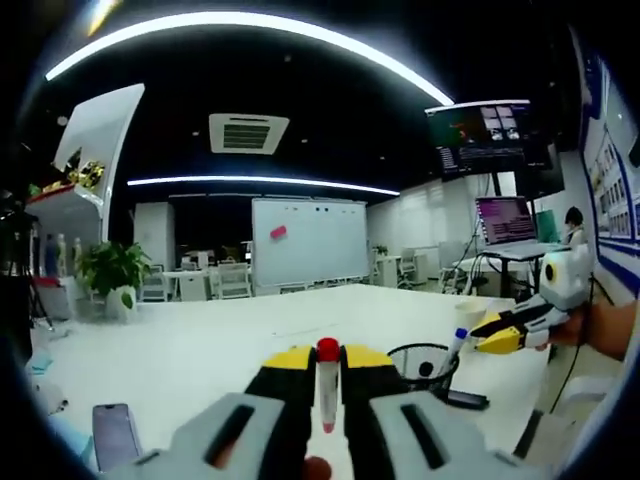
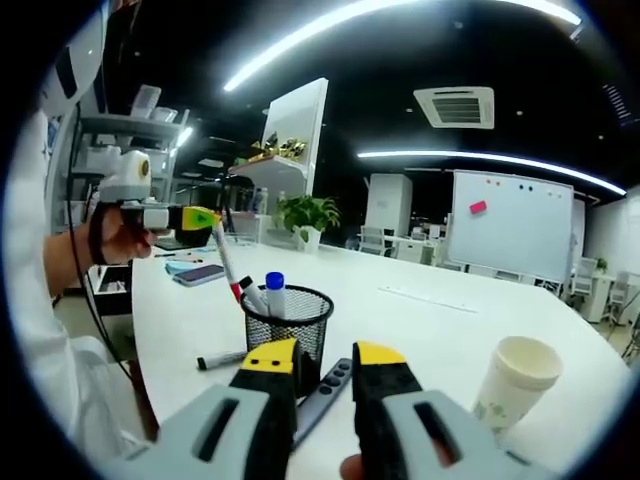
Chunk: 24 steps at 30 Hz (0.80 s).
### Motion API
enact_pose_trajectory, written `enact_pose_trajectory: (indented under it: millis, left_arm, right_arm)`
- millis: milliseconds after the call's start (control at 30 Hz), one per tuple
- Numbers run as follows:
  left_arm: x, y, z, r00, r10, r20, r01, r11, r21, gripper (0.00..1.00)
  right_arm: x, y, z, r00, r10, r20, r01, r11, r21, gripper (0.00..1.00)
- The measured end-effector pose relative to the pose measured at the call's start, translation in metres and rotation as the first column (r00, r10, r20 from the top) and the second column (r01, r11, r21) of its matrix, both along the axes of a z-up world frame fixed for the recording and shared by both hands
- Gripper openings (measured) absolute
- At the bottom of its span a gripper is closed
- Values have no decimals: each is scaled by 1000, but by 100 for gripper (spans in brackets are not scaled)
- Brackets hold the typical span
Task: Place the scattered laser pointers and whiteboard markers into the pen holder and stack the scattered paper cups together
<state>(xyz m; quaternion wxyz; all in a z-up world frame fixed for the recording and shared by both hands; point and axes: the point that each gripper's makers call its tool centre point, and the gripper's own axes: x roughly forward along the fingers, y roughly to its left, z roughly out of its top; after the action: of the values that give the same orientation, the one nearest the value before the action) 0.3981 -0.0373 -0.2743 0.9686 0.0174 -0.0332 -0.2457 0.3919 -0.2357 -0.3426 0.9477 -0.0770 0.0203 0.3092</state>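
My left gripper [image 1: 327, 357] is shut on a white marker [image 1: 327, 398] with a red cap, held upright between the yellow-tipped jaws above the white table [image 1: 200, 350]. From the right gripper view, the left gripper [image 2: 203, 217] holds that marker [image 2: 226, 262] slanting down towards the black mesh pen holder [image 2: 290, 322], red cap just above the rim. A blue-capped marker [image 2: 275, 292] stands in the holder [image 1: 422, 366]. My right gripper [image 2: 327, 356] is open, hovering close to the holder; a dark laser pointer [image 2: 330, 388] lies on the table beyond its jaws. A paper cup [image 2: 515, 385] stands to the right.
A black marker [image 2: 222, 358] lies on the table left of the holder. A phone [image 1: 115, 436] rests near the table's edge. The person's hand and sleeve [image 2: 60, 300] are at the left. A plant [image 1: 110, 268] and whiteboard [image 1: 308, 240] stand far behind.
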Motion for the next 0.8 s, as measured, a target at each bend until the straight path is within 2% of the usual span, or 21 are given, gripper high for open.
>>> enact_pose_trajectory:
  millis: [400, 800]
  left_arm:
    - [-9, -13, 21, 998, -55, 34, 56, 998, -30, 11]
    - [-9, -13, 35, 996, -66, 65, 68, 997, -29, 11]
  right_arm:
    - [1, -2, -2, 1000, -5, -4, 5, 1000, 0, 21]
    - [1, -1, 0, 1000, 0, 1, 0, 1000, -8, 20]
